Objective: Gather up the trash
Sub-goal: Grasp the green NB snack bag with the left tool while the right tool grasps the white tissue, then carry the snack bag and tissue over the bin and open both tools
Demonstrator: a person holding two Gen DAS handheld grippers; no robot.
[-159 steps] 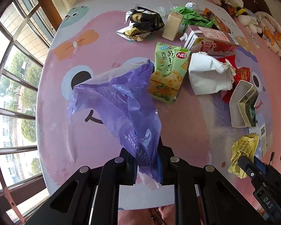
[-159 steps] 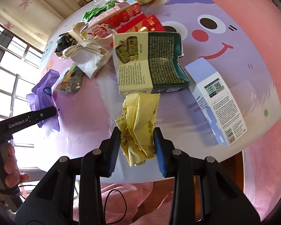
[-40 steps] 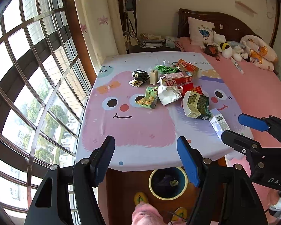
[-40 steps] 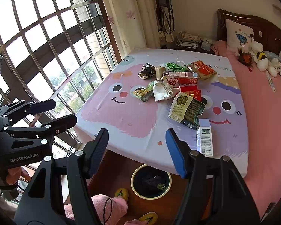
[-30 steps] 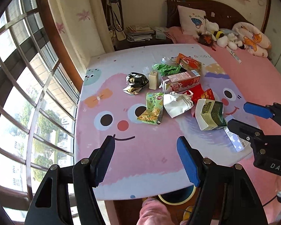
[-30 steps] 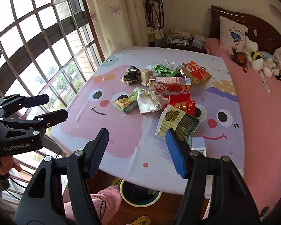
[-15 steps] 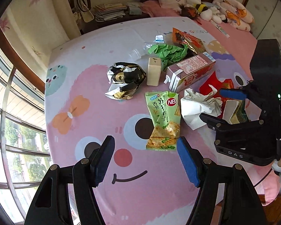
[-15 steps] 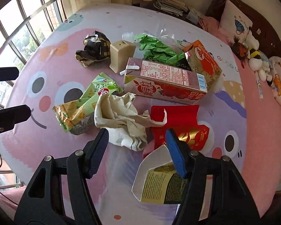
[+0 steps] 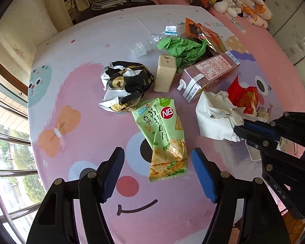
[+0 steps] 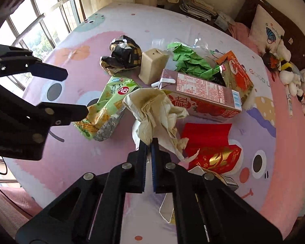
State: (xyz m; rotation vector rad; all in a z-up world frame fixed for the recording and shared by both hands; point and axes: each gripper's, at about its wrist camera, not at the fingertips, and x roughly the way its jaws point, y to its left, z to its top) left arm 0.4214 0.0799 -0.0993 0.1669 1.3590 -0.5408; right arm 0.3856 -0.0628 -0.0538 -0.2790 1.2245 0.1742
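Right tongs (image 10: 149, 142) just snapped together, now pinching crumpled paper (image 10: 154, 109). Left tongs (image 9: 157, 158) spread wide around cracker bag (image 9: 162, 134), not yet squeezing. Paper ready for bin.

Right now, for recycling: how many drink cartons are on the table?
2: a beige carton standing beside the black wrapper, a pink carton lying right of it. Others may be hidden.

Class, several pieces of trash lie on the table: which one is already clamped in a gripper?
The crumpled white paper: the right gripper is shut on its lower edge. The green cracker packet merely lies between the left gripper's open jaws.
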